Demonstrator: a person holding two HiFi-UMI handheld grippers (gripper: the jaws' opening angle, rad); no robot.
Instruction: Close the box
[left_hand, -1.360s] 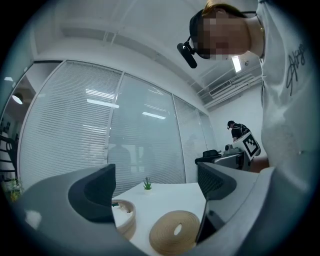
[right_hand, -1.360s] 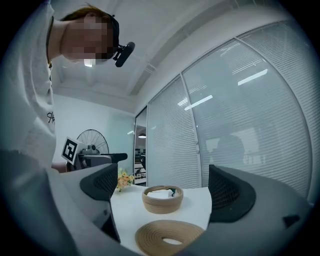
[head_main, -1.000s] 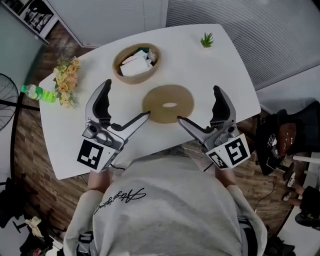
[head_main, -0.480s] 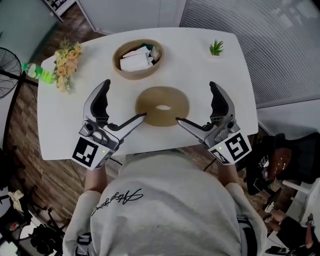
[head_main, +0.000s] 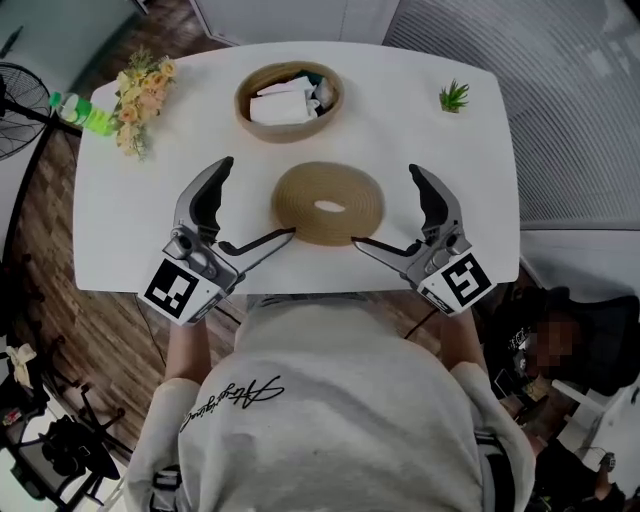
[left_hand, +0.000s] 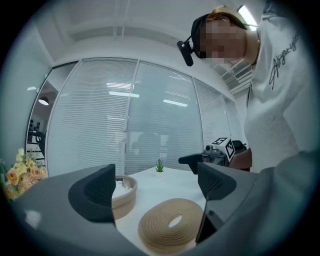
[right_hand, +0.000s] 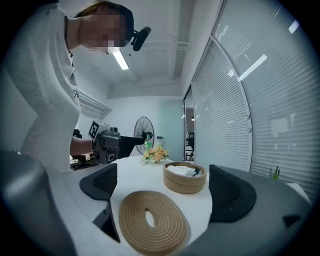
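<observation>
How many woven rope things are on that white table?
2: an open round basket at the far side, and a flat lid lying separately in front of it. None seems hidden.

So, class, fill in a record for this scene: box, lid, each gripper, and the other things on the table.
box: open, white items inside, far side of table
lid: flat on table, nearer than box, apart from it
left gripper: open, empty, left of lid
right gripper: open, empty, right of lid
others: flowers, bottle, plant

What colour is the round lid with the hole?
Tan lid, coiled like rope; best in right gripper view.
</observation>
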